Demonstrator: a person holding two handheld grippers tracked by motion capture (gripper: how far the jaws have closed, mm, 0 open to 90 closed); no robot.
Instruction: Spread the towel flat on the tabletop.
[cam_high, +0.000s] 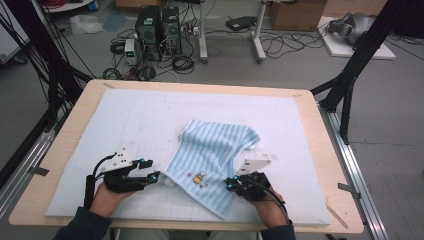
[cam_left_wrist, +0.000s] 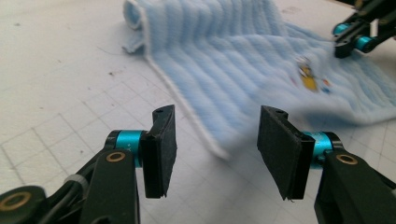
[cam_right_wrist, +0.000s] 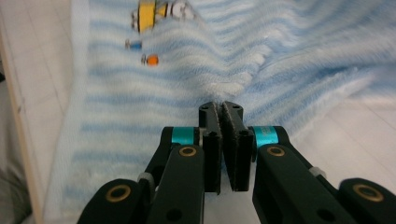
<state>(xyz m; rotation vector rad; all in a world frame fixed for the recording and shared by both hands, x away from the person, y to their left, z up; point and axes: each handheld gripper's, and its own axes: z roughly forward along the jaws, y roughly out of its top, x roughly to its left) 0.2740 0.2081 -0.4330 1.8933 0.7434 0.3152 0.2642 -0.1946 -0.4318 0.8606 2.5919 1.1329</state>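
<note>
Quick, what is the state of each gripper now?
Left gripper: open, nothing between the pads; the blue striped towel lies just ahead.
Right gripper: shut at the towel's edge; whether it pinches fabric cannot be told.

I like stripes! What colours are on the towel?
Light blue and white stripes on the towel, clearest in the right gripper view.

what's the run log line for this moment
left gripper: open, off towel | right gripper: shut on towel edge | towel: rumpled on mat
</note>
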